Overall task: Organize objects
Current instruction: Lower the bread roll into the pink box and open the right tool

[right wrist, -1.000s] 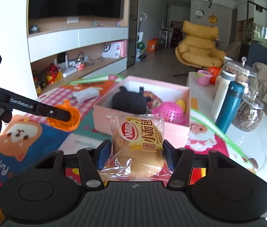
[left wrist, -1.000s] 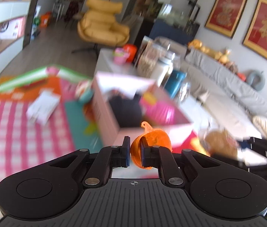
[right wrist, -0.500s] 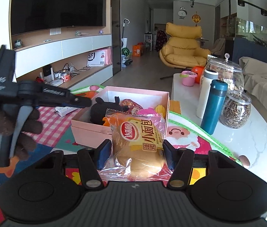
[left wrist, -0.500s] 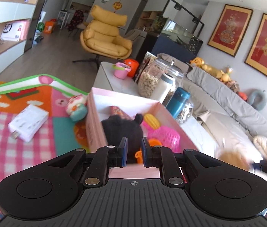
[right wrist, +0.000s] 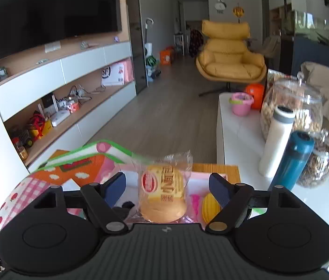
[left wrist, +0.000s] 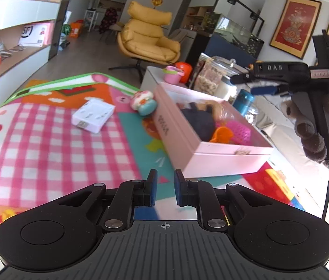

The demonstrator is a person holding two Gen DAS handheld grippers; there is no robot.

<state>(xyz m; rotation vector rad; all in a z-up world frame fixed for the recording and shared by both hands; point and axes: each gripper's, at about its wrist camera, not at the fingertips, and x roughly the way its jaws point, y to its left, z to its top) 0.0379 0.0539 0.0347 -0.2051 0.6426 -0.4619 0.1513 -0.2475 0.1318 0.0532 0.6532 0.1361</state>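
Observation:
A pink box (left wrist: 183, 147) sits on the colourful play mat (left wrist: 47, 140). It holds a black plush (left wrist: 199, 122), an orange pumpkin cup (left wrist: 222, 135) and a pink spiky toy (left wrist: 239, 133). My left gripper (left wrist: 163, 187) is slightly open and empty, low over the mat in front of the box. My right gripper (right wrist: 167, 186) is open wide above the box; the wrapped bread bun (right wrist: 164, 189) sits loose between its fingers over the box. In the left wrist view the right gripper (left wrist: 253, 82) hovers above the box's far side.
A white packet (left wrist: 93, 115) and a small cupcake toy (left wrist: 144, 103) lie on the mat left of the box. On the white table stand a white bottle (right wrist: 276, 140), a teal bottle (right wrist: 295, 161), glass jars (right wrist: 290, 107) and a pink cup (right wrist: 241, 103).
My left gripper let go of the orange pumpkin cup into the box and drew back. My right gripper moved over the box and opened, freeing the bread bun.

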